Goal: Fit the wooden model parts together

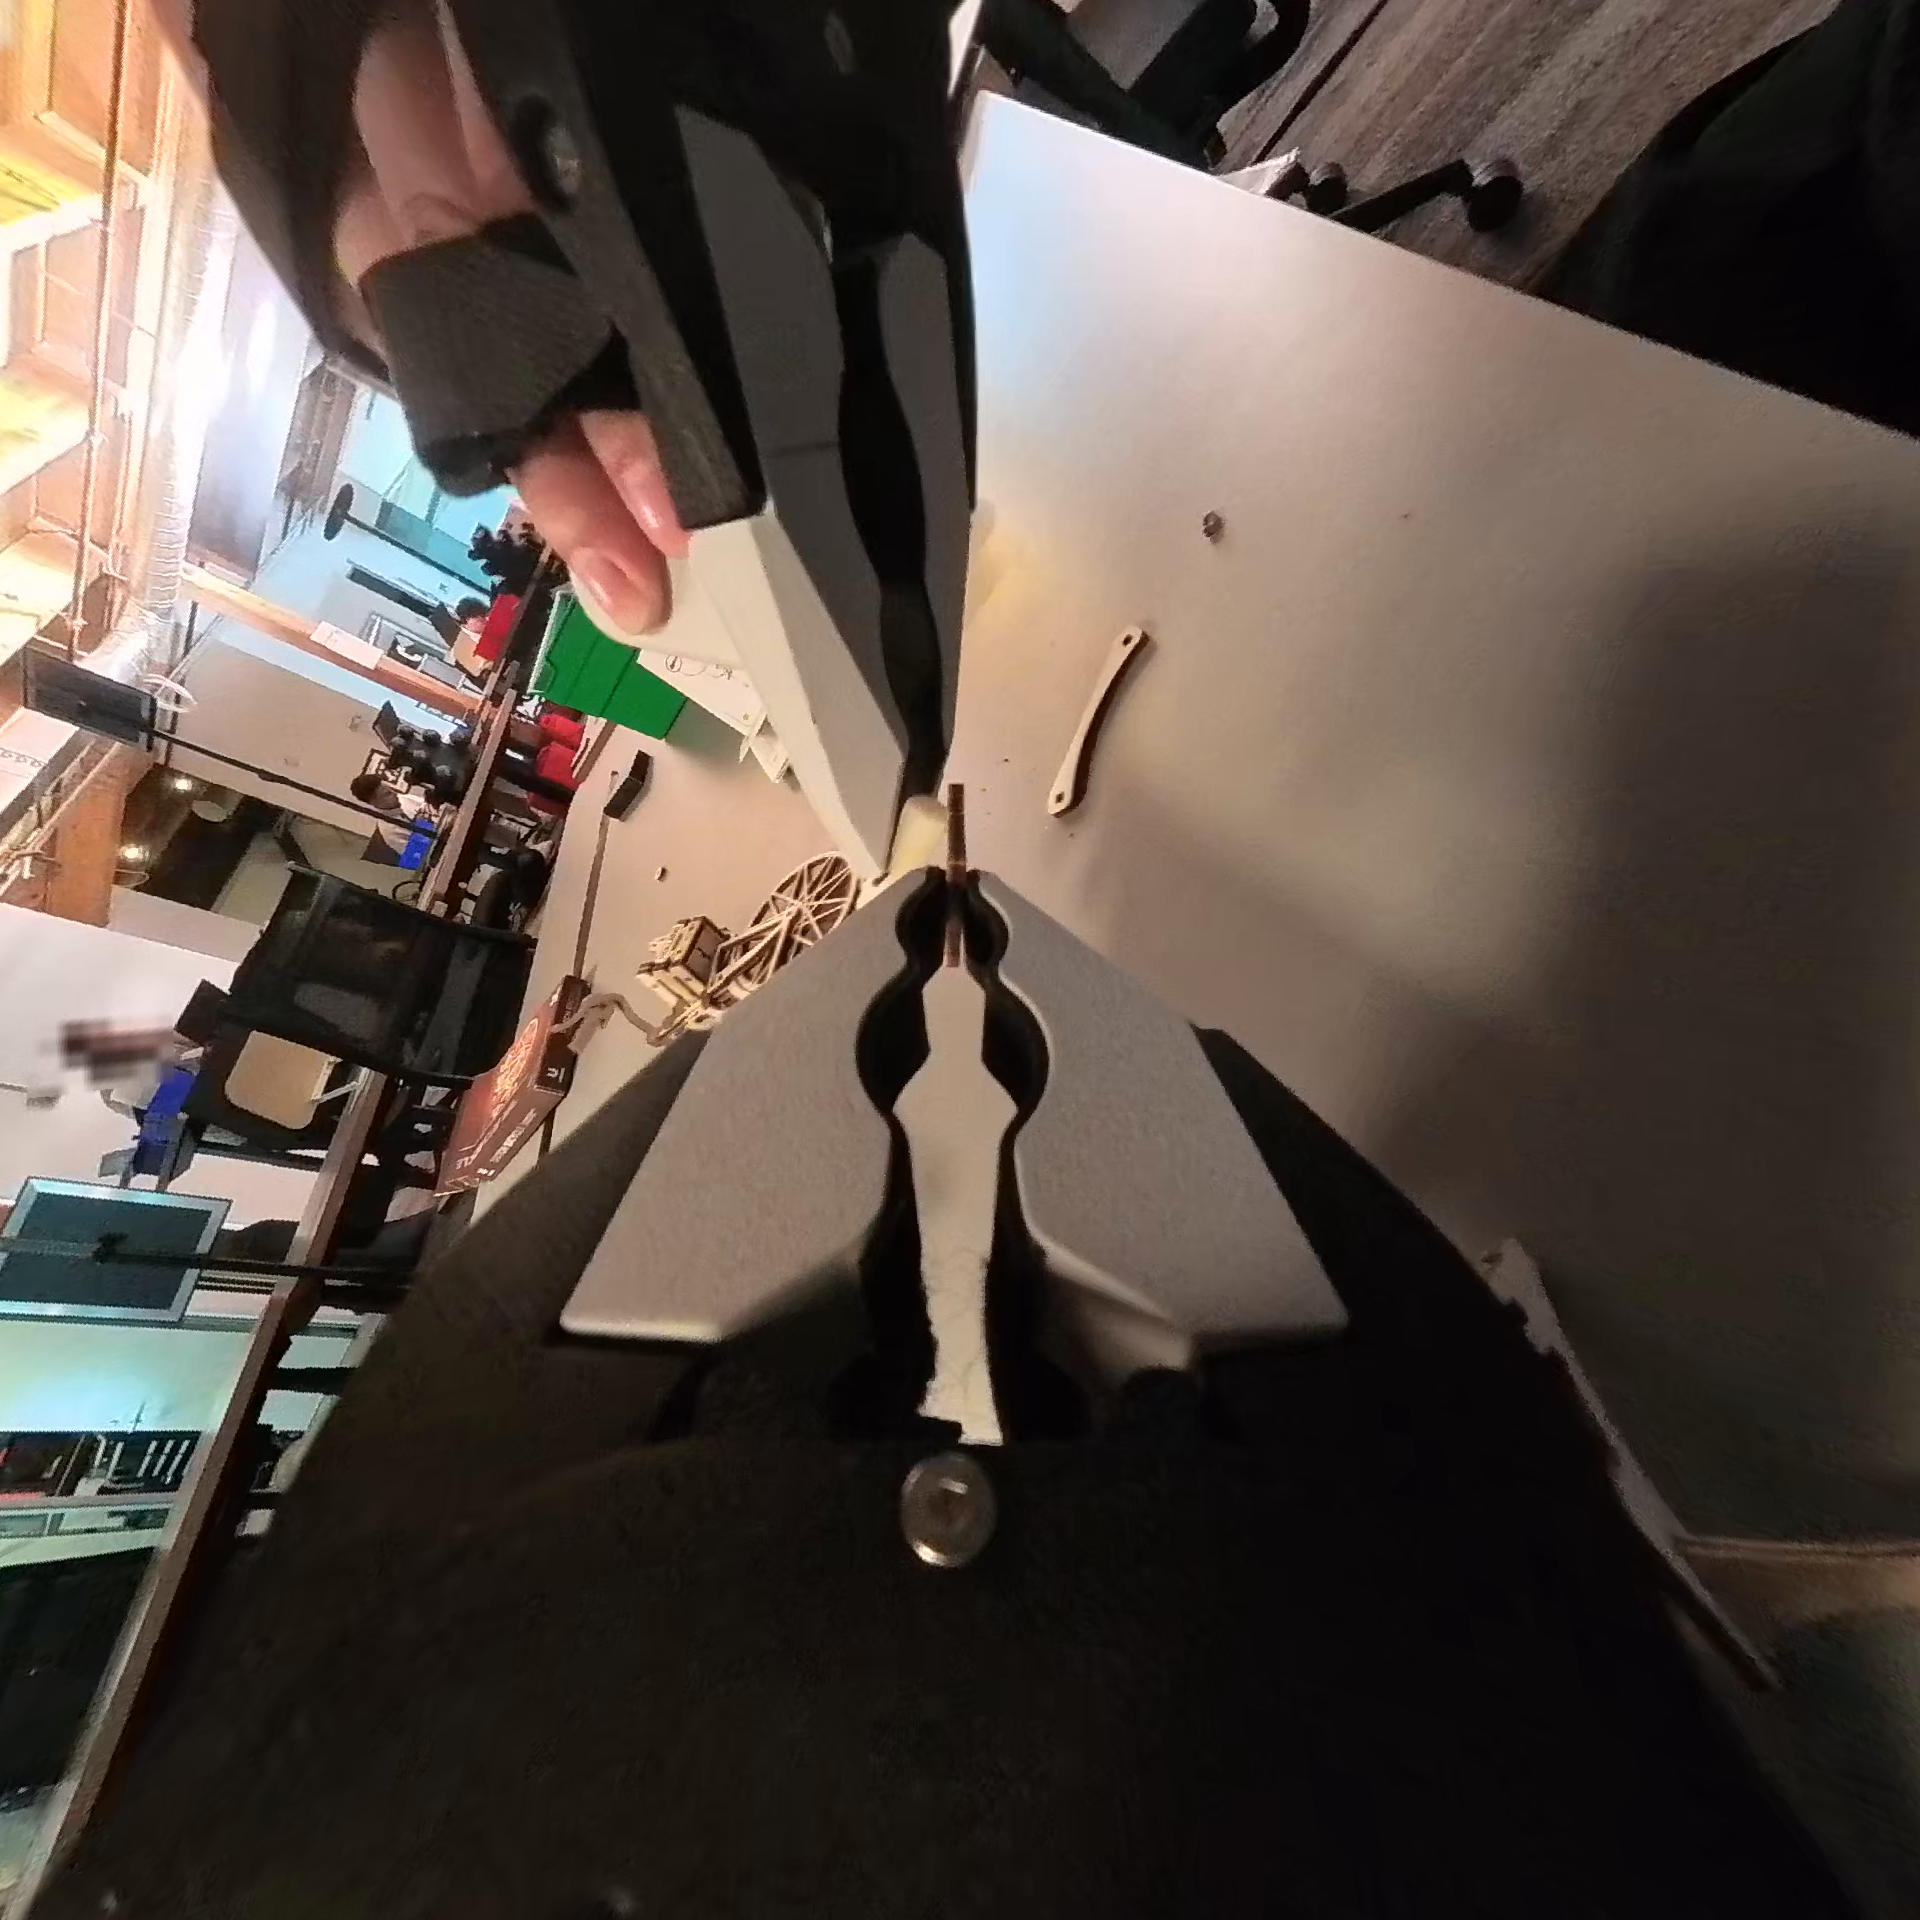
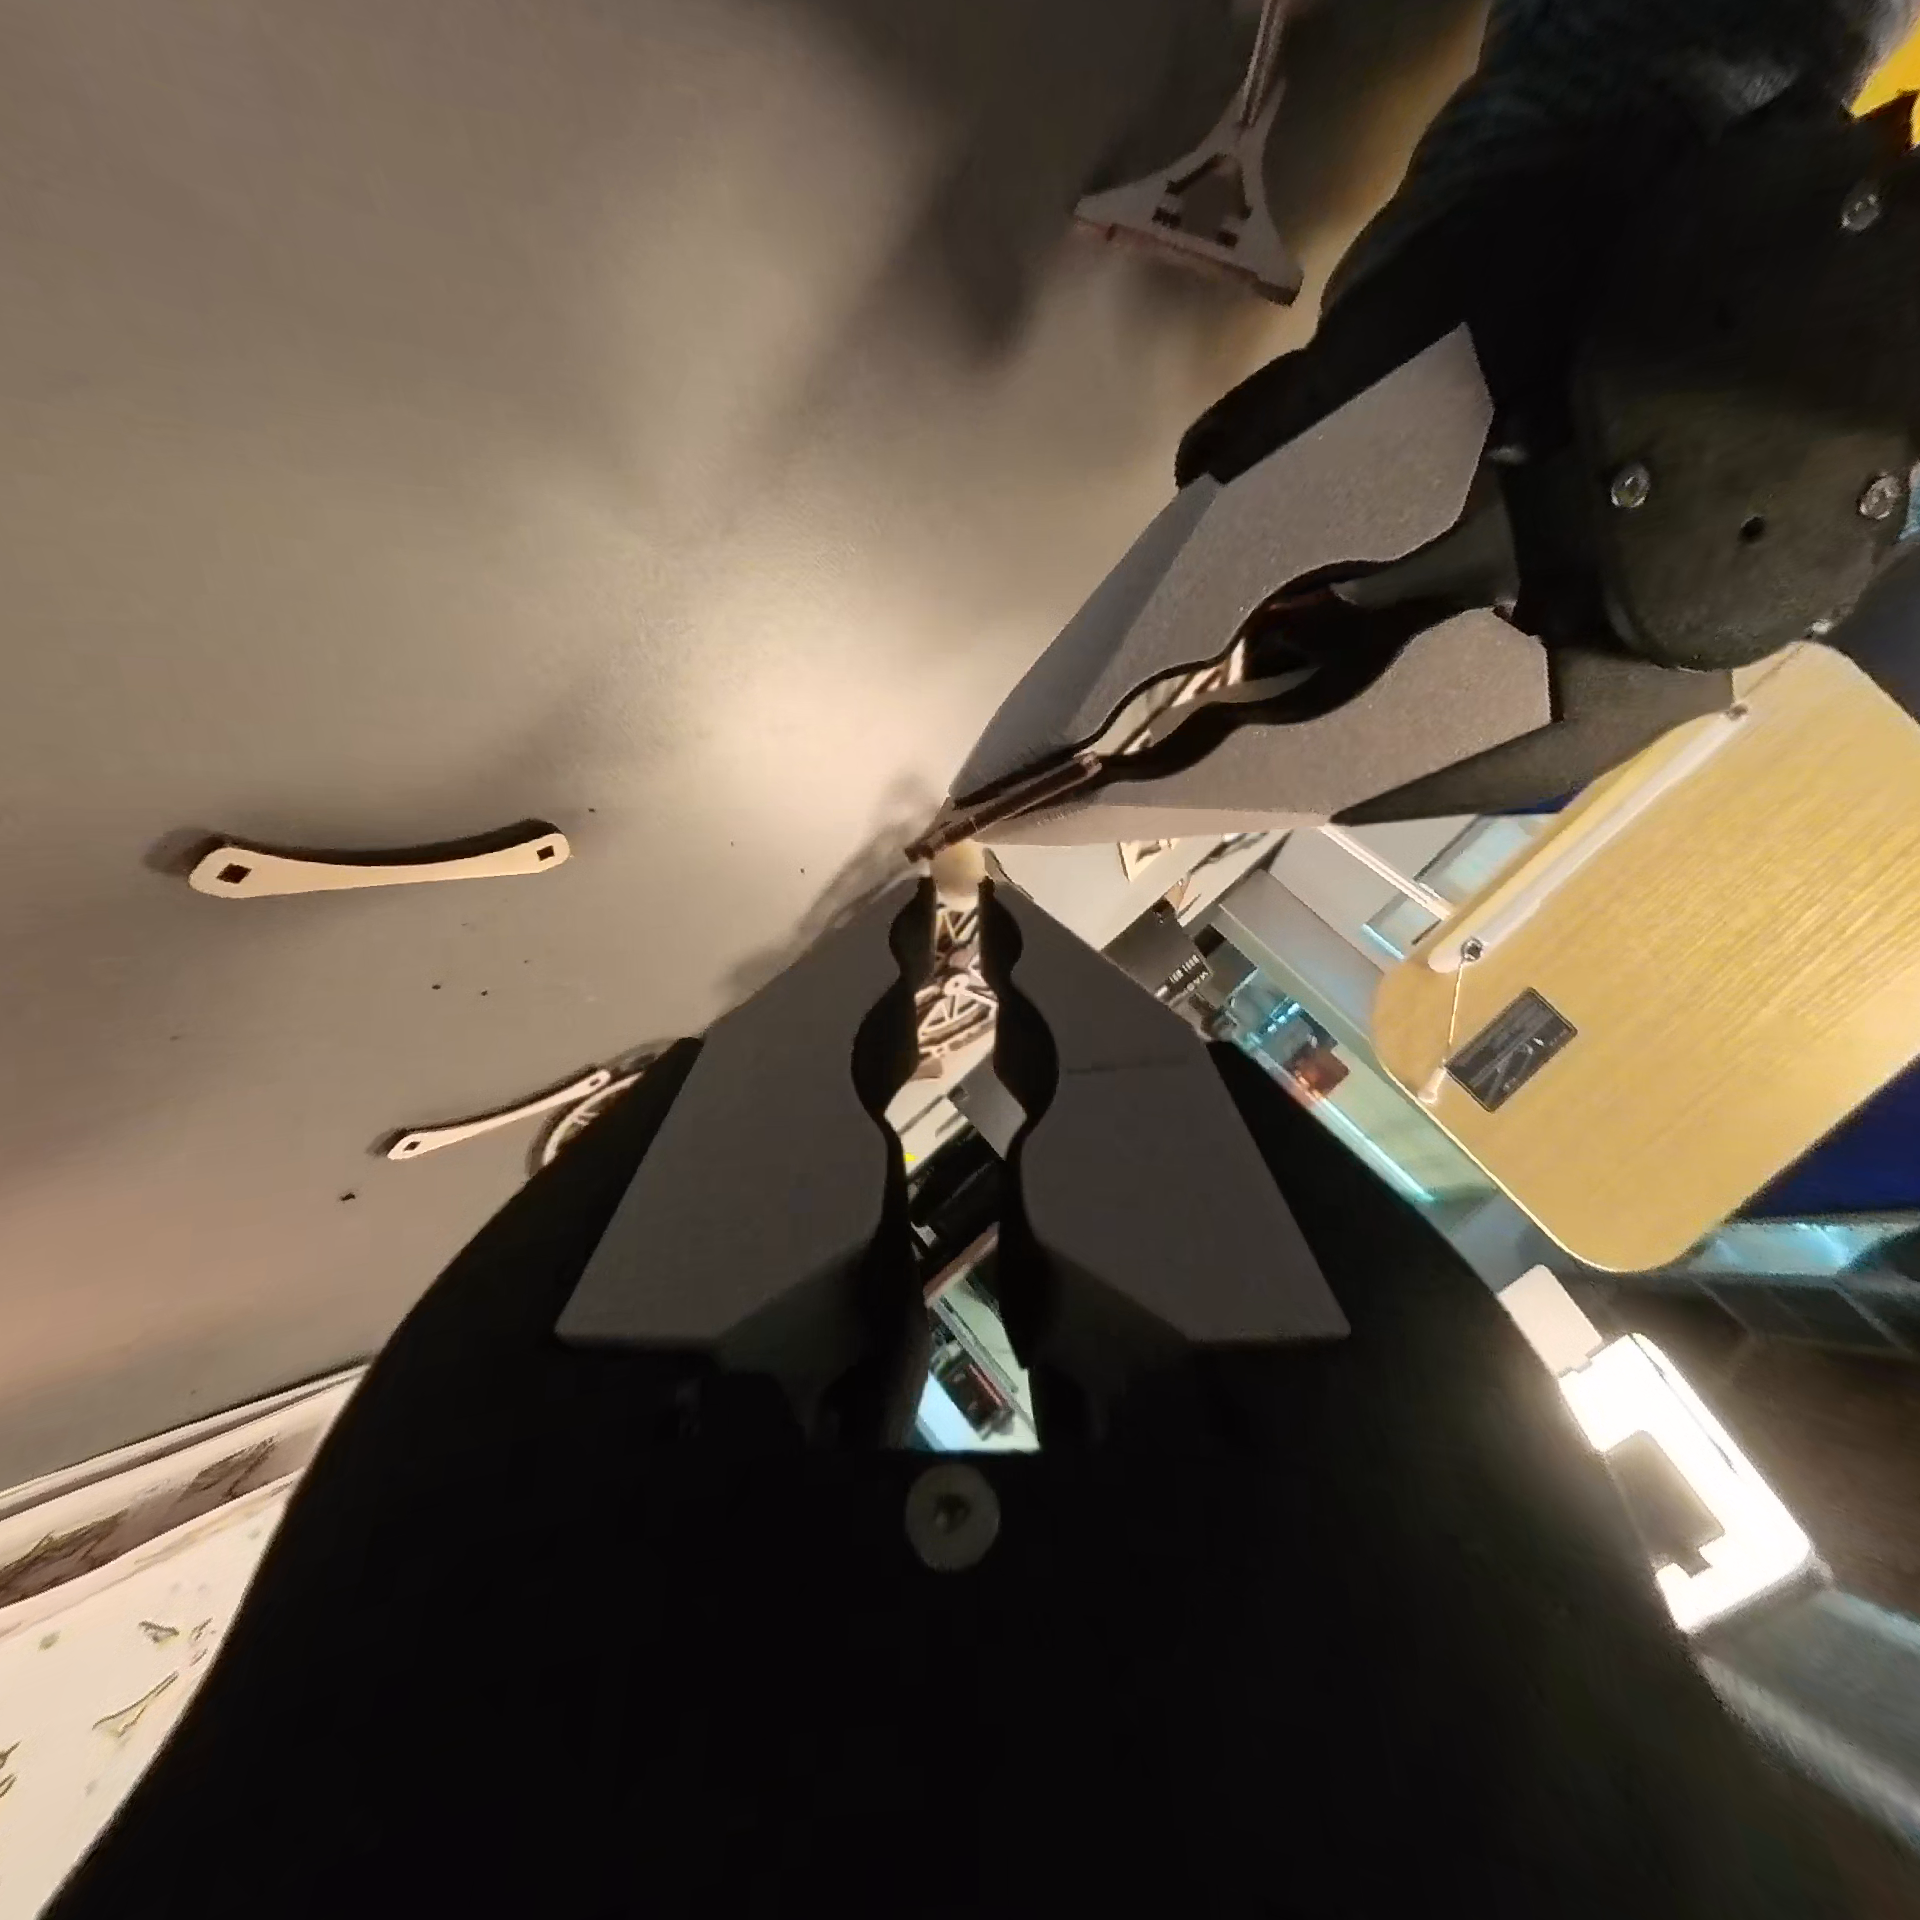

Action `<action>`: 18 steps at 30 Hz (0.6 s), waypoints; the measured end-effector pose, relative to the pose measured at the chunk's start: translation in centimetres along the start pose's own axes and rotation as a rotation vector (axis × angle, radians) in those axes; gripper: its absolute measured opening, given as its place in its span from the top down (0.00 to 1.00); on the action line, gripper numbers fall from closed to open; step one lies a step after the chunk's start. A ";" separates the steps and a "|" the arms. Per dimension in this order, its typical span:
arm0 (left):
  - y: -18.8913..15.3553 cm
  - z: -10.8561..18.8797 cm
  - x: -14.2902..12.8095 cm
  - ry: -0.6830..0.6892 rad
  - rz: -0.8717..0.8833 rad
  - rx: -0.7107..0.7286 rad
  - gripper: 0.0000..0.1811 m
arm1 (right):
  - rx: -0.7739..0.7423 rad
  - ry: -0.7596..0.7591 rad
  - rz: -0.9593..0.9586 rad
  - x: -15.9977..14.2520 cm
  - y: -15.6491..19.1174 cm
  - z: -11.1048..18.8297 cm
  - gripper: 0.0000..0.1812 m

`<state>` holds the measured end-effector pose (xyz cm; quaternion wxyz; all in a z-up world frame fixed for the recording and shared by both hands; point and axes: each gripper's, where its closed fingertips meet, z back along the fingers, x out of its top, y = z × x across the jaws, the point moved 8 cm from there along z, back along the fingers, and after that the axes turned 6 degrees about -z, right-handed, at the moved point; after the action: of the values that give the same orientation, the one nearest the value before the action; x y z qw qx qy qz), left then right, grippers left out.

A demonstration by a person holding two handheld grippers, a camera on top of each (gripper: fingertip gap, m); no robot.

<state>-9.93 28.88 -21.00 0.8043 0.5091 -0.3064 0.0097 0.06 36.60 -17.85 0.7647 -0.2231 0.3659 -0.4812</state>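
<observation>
My left gripper (image 1: pixel 954 883) is shut on a thin flat wooden part (image 1: pixel 955 831), seen edge-on and sticking out past the tips. My right gripper (image 2: pixel 956 871) is shut on a small pale wooden piece (image 2: pixel 958 831). The two grippers meet tip to tip above the white table (image 1: pixel 1455 727), and the pale piece (image 1: pixel 918 834) touches the side of the thin part. In the right wrist view the left gripper (image 2: pixel 966 808) comes in from the upper right with the thin part (image 2: pixel 1003 795) between its fingers. In the left wrist view the right gripper (image 1: pixel 920 805) comes down from above, held by a hand (image 1: pixel 613 520).
A curved wooden strip (image 1: pixel 1096 722) lies on the table (image 2: pixel 520 260); it also shows in the right wrist view (image 2: pixel 379 509), with a second strip (image 2: pixel 499 1117) and a triangular frame piece (image 2: pixel 1195 208). A partly built wheeled wooden model (image 1: pixel 769 935) and a dark box (image 1: pixel 509 1101) stand farther off.
</observation>
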 end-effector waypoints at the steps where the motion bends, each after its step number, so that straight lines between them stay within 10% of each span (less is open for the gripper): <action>1: 0.0 0.0 0.0 0.000 0.004 0.002 0.99 | -0.010 0.008 0.004 0.0 0.0 0.0 0.96; 9: 0.5 -0.1 -0.5 0.027 0.034 0.039 0.99 | -0.020 0.067 -0.033 -1.3 0.6 0.0 0.96; 18: 2.7 1.1 -3.1 0.168 0.107 0.260 0.99 | 0.452 0.291 -1.195 -21.9 9.2 -2.8 0.97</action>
<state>-13.84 30.24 -20.01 0.7527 0.5893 -0.2608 0.1347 -2.72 60.38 -18.46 0.3362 -0.1546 0.1685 -0.9136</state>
